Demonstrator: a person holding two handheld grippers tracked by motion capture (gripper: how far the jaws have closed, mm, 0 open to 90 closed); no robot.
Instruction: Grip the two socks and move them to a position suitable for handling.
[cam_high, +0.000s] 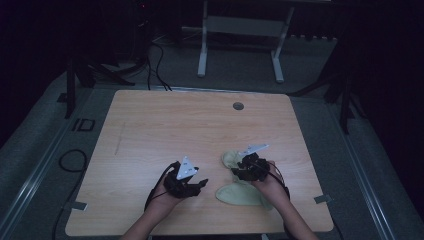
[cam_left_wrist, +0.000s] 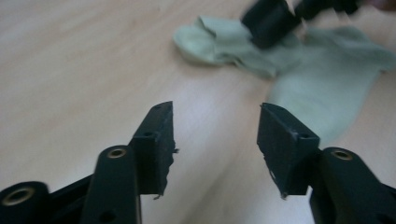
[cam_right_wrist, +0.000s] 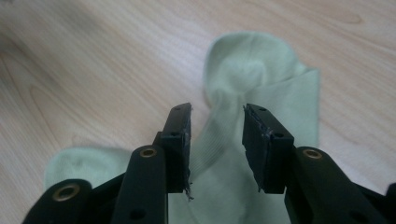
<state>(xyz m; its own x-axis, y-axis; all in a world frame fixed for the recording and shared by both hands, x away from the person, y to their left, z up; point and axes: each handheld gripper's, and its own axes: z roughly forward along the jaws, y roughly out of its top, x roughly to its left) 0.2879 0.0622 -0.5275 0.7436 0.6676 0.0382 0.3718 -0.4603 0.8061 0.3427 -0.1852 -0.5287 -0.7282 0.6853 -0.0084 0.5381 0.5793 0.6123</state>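
A pale green sock (cam_high: 235, 192) lies crumpled on the wooden table (cam_high: 175, 125), near its front right. My right gripper (cam_high: 244, 165) hovers right over the sock (cam_right_wrist: 261, 79), jaws open, with the ribbed fabric showing in the gap and nothing clamped. My left gripper (cam_high: 200, 184) stands open to the left of the sock, above bare wood, jaws pointing toward it. In the left gripper view the sock (cam_left_wrist: 322, 88) lies ahead and to the right, with the right gripper (cam_left_wrist: 275, 21) blurred on top of it.
A round grommet hole (cam_high: 238, 106) sits near the table's far edge. Beyond the table stand a white frame (cam_high: 240, 30), dark stands and cables on the floor. Bare wood stretches across the table's left and far parts.
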